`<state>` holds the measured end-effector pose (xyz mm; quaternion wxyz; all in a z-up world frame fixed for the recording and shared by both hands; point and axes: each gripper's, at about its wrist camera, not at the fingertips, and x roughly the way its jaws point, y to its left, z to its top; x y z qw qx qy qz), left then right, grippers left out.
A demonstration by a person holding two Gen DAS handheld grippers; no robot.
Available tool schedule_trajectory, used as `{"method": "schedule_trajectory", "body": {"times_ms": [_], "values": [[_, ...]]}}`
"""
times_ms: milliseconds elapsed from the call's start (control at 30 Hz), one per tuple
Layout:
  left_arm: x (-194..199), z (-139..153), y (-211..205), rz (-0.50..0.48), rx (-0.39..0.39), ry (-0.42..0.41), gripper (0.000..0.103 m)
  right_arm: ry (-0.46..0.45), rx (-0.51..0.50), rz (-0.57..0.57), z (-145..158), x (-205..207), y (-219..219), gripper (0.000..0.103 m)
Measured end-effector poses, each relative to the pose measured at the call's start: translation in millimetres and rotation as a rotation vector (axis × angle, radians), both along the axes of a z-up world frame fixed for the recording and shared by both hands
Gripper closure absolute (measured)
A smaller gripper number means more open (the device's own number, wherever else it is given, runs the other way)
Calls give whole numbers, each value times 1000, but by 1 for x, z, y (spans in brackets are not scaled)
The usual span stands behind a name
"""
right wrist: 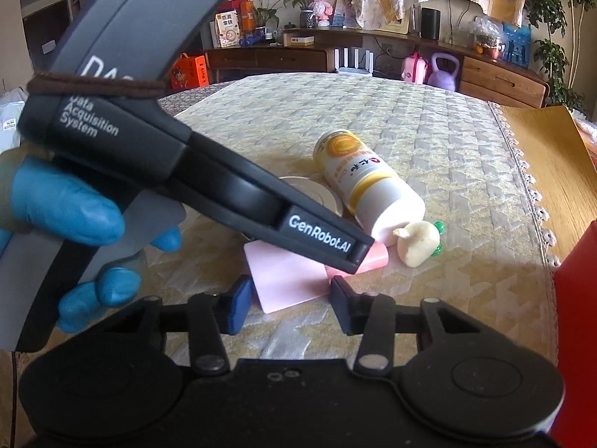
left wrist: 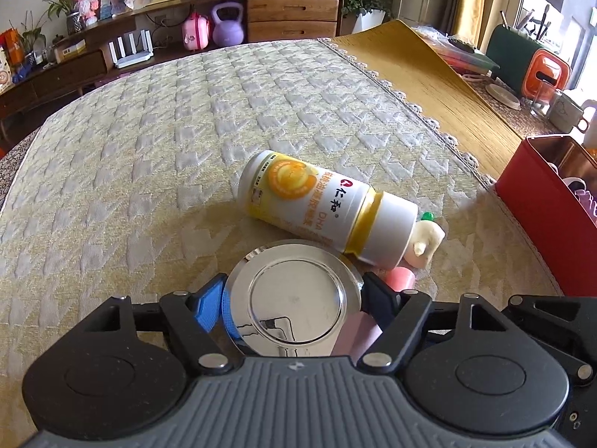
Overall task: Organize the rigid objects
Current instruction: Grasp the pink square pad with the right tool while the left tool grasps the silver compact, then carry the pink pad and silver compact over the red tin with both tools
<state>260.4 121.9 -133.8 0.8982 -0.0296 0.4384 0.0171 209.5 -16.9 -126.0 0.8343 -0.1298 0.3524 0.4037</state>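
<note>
1. Left gripper [left wrist: 294, 298]: its jaws are standing apart on either side of a round chrome lid [left wrist: 294, 298]. The blue pad is appearing to touch the disc's 9 o'clock edge and the dark pad is sitting at its 3 o'clock edge, so whether a grip is being made cannot be told with certainty. The disc is lying low over the quilted tablecloth [left wrist: 149, 149].

2. Right gripper [right wrist: 287, 304]: its fingers are standing apart with nothing between them, hovering just short of a flat pink card [right wrist: 287, 280] lying on the cloth at 12 o'clock of the tips.

3. Progress, as a judgement: sorting is looking early. A red box [left wrist: 537, 231] is waiting at the 3 o'clock edge of the left wrist view with some items showing inside, too small to identify, while every item named here is lying loose outside it.

4. Items left on the cloth: a white-and-yellow supplement bottle [left wrist: 321, 209] is lying on its side, cap pointing toward 4 o'clock; a cream toy with a green tip [left wrist: 429, 239] is touching the cap end; a pink block [left wrist: 401, 278] is sitting just beside the lid at 2 o'clock.

5. Appearance of the lid: mirror-bright, with a raised rim and a flat centre reflecting the room.
</note>
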Motion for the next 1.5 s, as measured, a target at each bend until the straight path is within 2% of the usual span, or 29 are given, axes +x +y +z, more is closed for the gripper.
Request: {"method": "schedule_trajectory", "body": {"times_ms": [400,867,1200,1500], "values": [[-22,6,-1,24,-49,3,26,-6,-12,36,3,-21,-14,59],[-49,31,-5,40,-20,-46,26,15,14,-59,13,-30,-52,59],[-63,68,-29,-5,-48,-91,26,-17,67,-132,47,-37,-102,59],[-67,93,-75,-94,-54,-136,26,-76,79,-229,77,-29,-164,59]]}}
